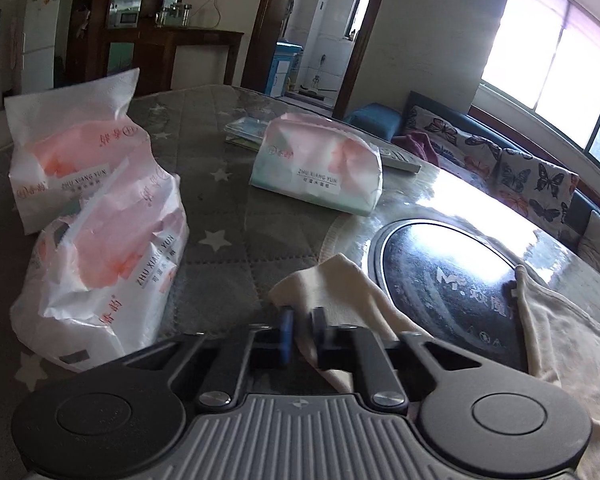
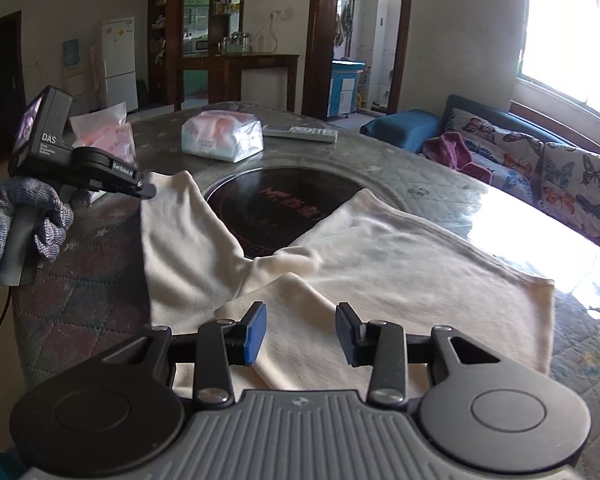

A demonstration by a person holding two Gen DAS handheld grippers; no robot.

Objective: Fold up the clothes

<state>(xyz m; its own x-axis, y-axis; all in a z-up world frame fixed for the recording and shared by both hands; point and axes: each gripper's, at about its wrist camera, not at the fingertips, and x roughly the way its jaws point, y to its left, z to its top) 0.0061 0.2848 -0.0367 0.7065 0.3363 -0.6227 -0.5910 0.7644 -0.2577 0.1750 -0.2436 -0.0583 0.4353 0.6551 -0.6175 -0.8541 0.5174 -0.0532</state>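
Note:
A cream garment, a pair of trousers (image 2: 380, 256), lies spread on the round table with its two legs pointing away. My left gripper (image 1: 302, 320) is shut on the end of the left trouser leg (image 1: 332, 280); it also shows in the right wrist view (image 2: 146, 190), held by a gloved hand at that leg's far corner. My right gripper (image 2: 300, 336) is open and empty, just above the waist part of the garment near the table's front edge.
The black round hotplate (image 2: 276, 208) sits in the table's middle, partly under the legs. Tissue packs (image 1: 100, 276) (image 1: 316, 160) (image 1: 72, 152) and a remote (image 2: 300, 133) lie on the table. A butterfly-print sofa (image 2: 560, 176) stands to the right.

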